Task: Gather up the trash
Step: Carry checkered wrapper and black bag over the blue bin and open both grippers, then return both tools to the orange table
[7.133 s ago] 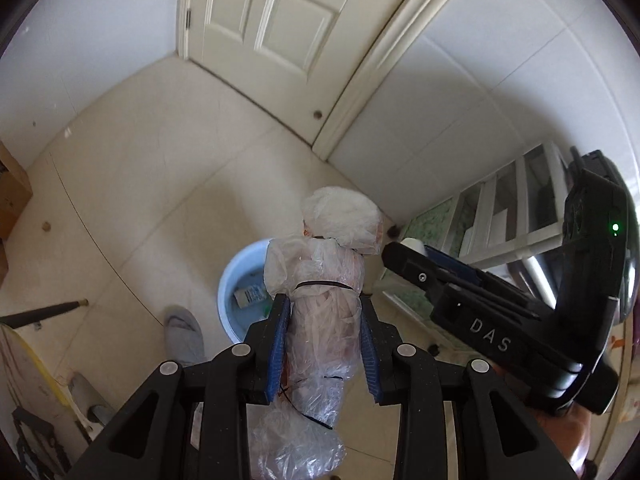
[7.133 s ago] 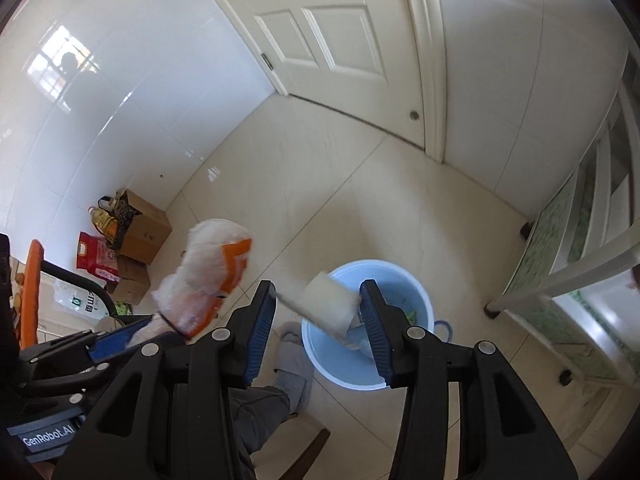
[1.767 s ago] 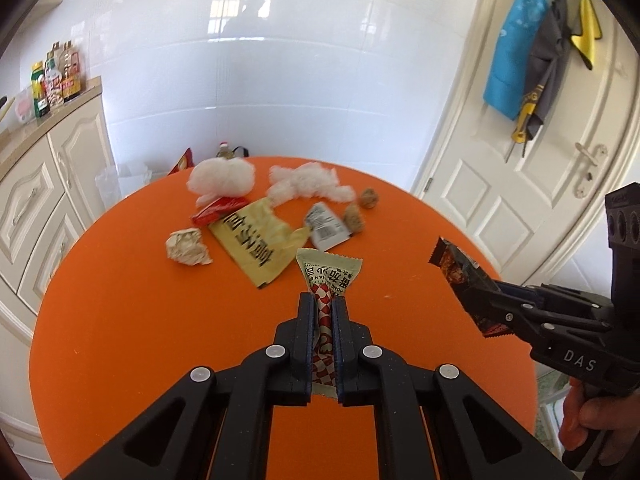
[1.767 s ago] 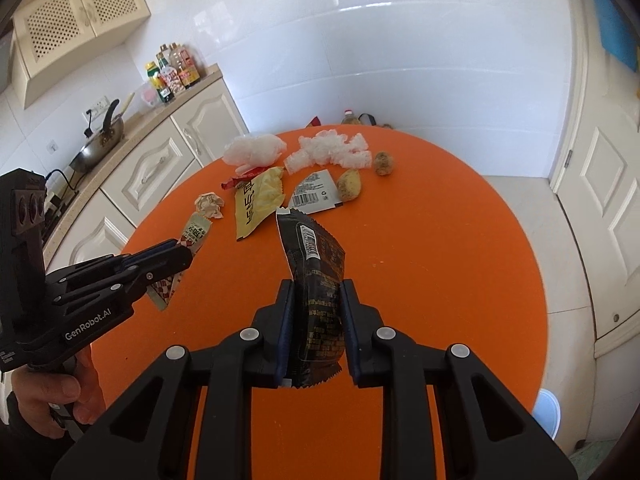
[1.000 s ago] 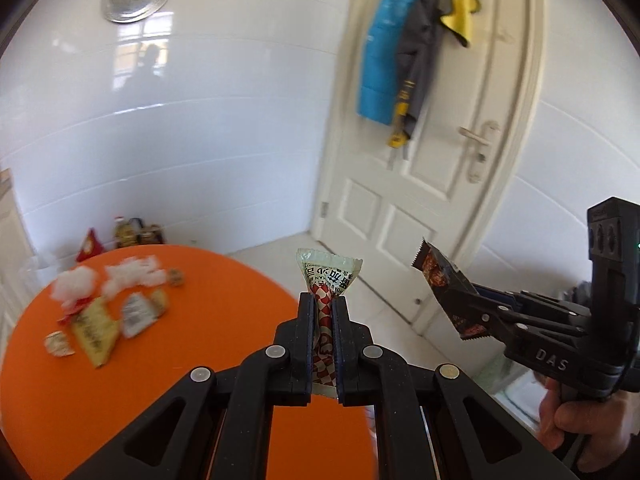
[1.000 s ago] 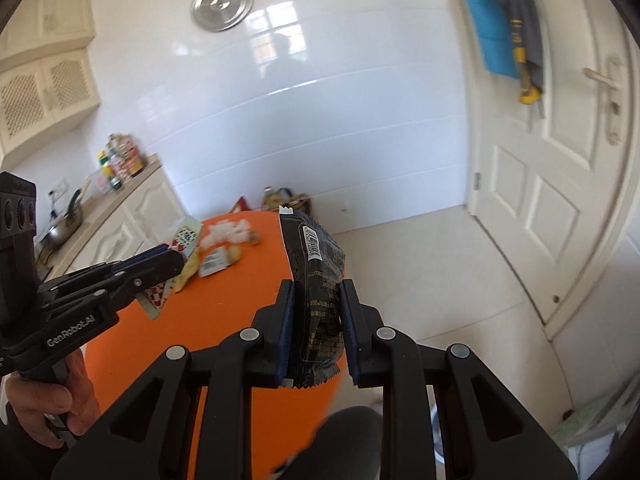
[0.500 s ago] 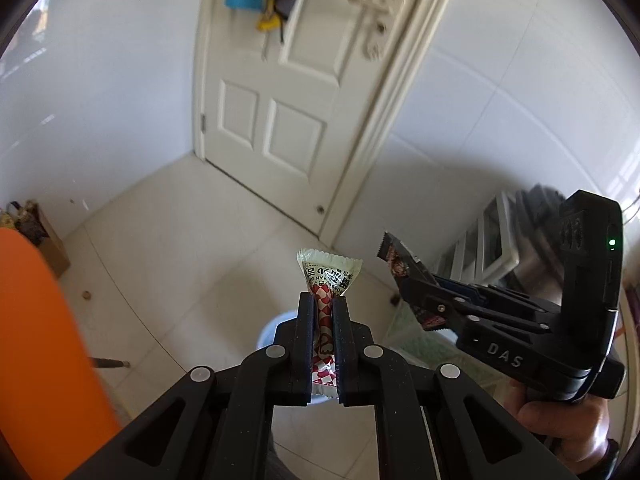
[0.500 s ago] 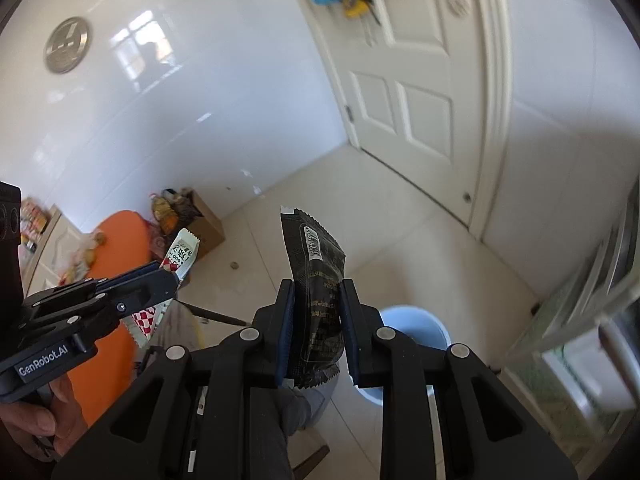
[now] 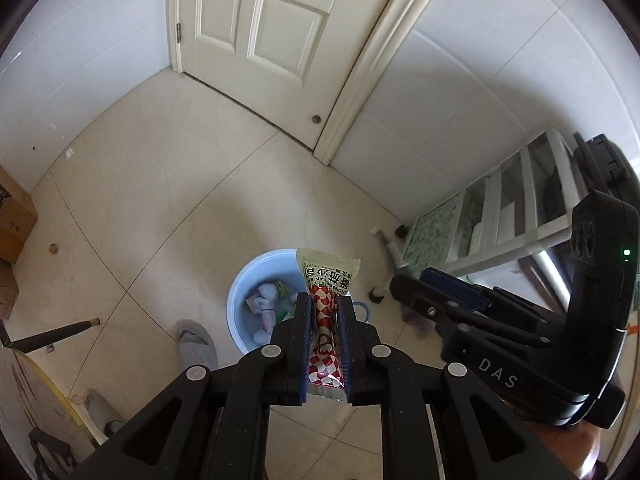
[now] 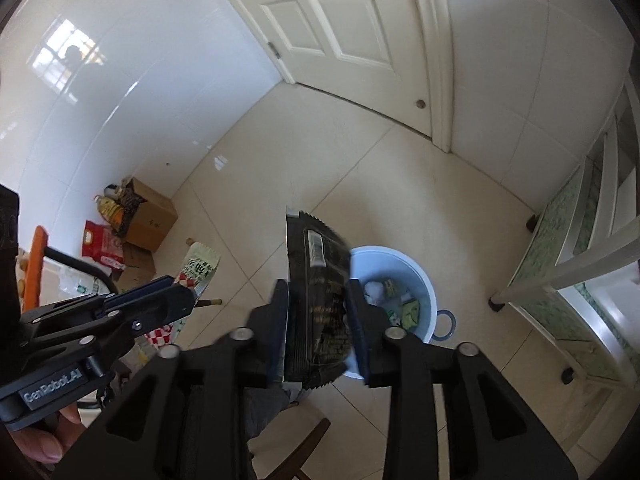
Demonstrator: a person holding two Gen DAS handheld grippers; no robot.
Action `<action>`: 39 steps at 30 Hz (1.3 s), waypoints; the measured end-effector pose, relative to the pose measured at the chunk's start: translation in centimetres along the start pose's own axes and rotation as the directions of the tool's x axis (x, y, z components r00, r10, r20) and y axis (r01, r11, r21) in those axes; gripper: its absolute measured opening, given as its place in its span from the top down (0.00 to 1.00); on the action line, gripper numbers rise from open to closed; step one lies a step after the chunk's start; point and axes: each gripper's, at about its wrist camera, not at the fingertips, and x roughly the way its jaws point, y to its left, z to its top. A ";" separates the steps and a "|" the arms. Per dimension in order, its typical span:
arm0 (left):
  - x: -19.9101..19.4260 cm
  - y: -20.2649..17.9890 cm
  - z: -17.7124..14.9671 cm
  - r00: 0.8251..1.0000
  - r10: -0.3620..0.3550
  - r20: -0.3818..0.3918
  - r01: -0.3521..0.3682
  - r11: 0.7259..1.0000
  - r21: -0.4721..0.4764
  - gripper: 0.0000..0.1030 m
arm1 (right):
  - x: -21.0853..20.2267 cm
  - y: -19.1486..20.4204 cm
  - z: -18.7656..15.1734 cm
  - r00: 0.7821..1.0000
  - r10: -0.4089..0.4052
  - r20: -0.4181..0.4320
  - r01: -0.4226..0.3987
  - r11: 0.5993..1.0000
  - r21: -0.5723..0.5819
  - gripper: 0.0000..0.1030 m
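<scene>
- The view has swung off the orange worktop: both wrist cameras now look steeply down at the tiled floor (image 9: 168,200) by the door, so the carry is over and the drop is due.
- The blue bin (image 9: 240,304) stands on the floor right below both tongs, already holding several scraps.
- The right tongs (image 10: 318,320) have just been opening. Their jaws stand apart around the dark wrapper (image 10: 320,280), which looks blurred and loose between them, with a gap at the right pad. It appears to be slipping towards the bin, a little left of its rim.
- The left tongs (image 9: 325,312) have just begun opening, but only slightly: the jaws are almost together and seem to pinch the checked packet (image 9: 326,292), which stands upright over the bin's near edge.
- Judged from this, both pieces are about to go in; more litter remained on the worktop.
</scene>
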 end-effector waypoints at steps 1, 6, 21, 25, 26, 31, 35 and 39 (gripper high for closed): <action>0.3 0.2 0.6 1.000 0.012 -0.013 -0.012 1.000 -0.003 0.85 | 0.4 -0.1 0.0 1.000 -0.014 -0.008 0.014 1.000 0.013 0.39; 1.1 0.0 2.8 0.998 0.066 -0.011 -0.067 0.997 -0.028 0.36 | 0.4 -1.3 -0.2 1.000 -0.010 0.003 0.010 0.998 0.061 0.15; -8.2 -3.2 -4.0 0.959 0.222 0.178 -0.222 0.975 -0.023 0.19 | -6.3 3.5 -2.2 0.993 -0.029 0.116 0.026 0.999 0.025 0.00; -13.6 -2.4 -7.7 0.936 0.232 0.264 -0.225 0.973 -0.058 0.17 | -9.3 7.0 -2.5 0.984 -0.019 0.180 0.023 1.000 -0.021 0.00; -15.0 -2.1 -8.5 0.928 0.236 0.288 -0.225 0.972 -0.070 0.17 | -10.0 8.0 -2.7 0.981 -0.011 0.192 0.019 0.999 -0.039 0.00; -22.6 -0.6 -13.9 0.874 0.279 0.398 -0.237 0.960 -0.151 0.12 | -13.7 13.6 -3.4 0.966 0.034 0.258 0.000 0.991 -0.132 0.00; -27.4 0.7 -17.9 0.826 0.325 0.460 -0.248 0.943 -0.222 0.10 | -16.1 18.2 -4.1 0.954 0.074 0.291 -0.011 0.977 -0.214 0.00; -32.6 2.2 -22.9 0.773 0.382 0.506 -0.254 0.918 -0.306 0.10 | -17.8 22.8 -5.1 0.941 0.119 0.315 -0.024 0.957 -0.290 0.00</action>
